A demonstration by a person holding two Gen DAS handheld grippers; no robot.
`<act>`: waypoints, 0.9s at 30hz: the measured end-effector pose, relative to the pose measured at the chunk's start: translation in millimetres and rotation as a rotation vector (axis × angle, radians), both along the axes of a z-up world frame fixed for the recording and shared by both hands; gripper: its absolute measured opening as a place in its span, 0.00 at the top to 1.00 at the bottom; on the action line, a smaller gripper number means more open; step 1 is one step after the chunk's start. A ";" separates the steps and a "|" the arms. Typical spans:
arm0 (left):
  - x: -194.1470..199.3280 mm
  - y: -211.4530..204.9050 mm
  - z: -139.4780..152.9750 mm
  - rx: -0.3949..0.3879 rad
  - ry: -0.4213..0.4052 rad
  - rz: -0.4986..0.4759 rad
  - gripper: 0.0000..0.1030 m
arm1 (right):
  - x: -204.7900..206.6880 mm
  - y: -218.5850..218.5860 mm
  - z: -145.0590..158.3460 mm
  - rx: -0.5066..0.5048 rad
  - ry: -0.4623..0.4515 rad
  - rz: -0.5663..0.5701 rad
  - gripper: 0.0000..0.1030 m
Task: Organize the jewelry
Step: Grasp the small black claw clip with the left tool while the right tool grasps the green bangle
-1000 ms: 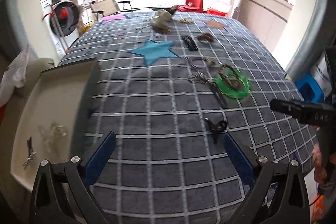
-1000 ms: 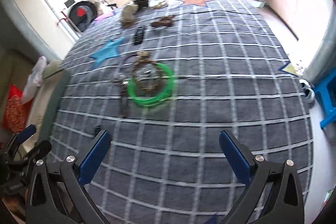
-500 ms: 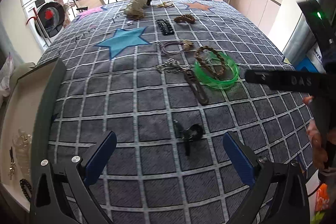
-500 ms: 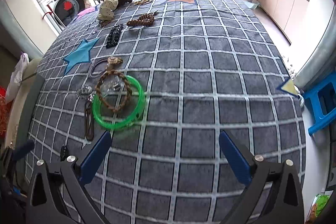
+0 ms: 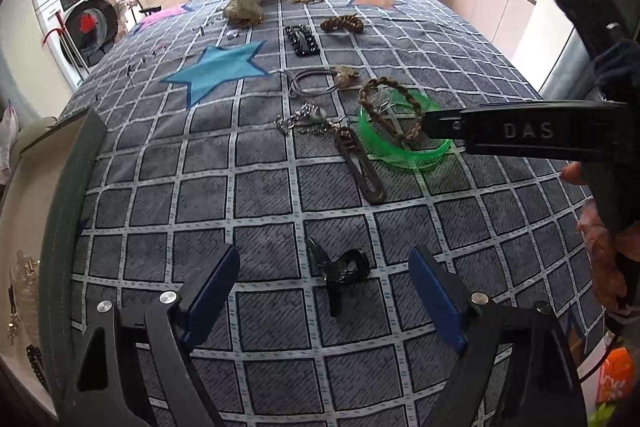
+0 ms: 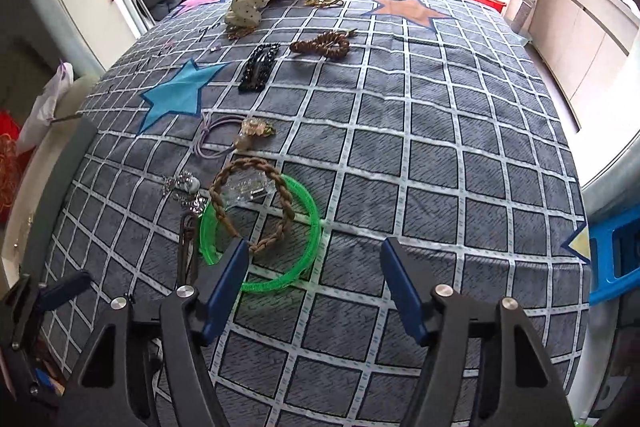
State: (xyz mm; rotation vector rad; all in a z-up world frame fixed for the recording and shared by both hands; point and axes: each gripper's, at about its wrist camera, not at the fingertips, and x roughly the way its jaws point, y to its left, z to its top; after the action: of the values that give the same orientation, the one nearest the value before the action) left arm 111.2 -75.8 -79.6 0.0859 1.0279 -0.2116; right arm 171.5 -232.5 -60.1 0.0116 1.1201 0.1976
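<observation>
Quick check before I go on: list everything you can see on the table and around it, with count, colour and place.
Tablecloth: one, grey checked with stars, over table.
Bangle: one, green, centre.
Braided band: one, brown, lying across bangle.
Claw clip: one, black, between left jaws, untouched.
Long clip: one, dark, left of bangle.
Hair tie: one, lilac, beyond bangle.
Beaded clip: one, black, mid-table.
Tray: one, cream, left edge.
Left gripper: jaws closing.
Right gripper: jaws closing, one finger over the bangle.
</observation>
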 end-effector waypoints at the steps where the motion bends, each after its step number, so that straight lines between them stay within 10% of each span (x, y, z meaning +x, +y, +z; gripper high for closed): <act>1: 0.9 0.5 -1.1 0.000 0.001 0.002 0.14 | -0.5 -0.9 -0.1 -0.006 0.001 -0.007 0.33; 16: 0.4 -8.2 -8.8 0.025 0.017 -0.015 0.37 | 5.9 1.0 -11.1 -0.089 0.032 -0.044 0.61; 19: 0.0 -8.8 -8.0 0.022 0.013 -0.019 0.48 | 2.9 -1.0 -10.1 -0.077 0.023 -0.055 0.92; 22: -1.4 -8.7 -5.8 0.017 0.004 -0.035 0.70 | 0.7 -6.6 -9.7 -0.042 0.018 -0.073 0.93; 27: -5.9 -3.2 0.2 -0.035 -0.019 -0.052 0.75 | -11.0 -17.1 0.8 -0.005 -0.034 -0.105 0.93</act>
State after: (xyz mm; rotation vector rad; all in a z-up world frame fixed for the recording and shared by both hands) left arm 105.3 -78.9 -79.4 0.0832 1.0036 -0.2758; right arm 160.5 -249.7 -59.3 0.0627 1.0830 0.1009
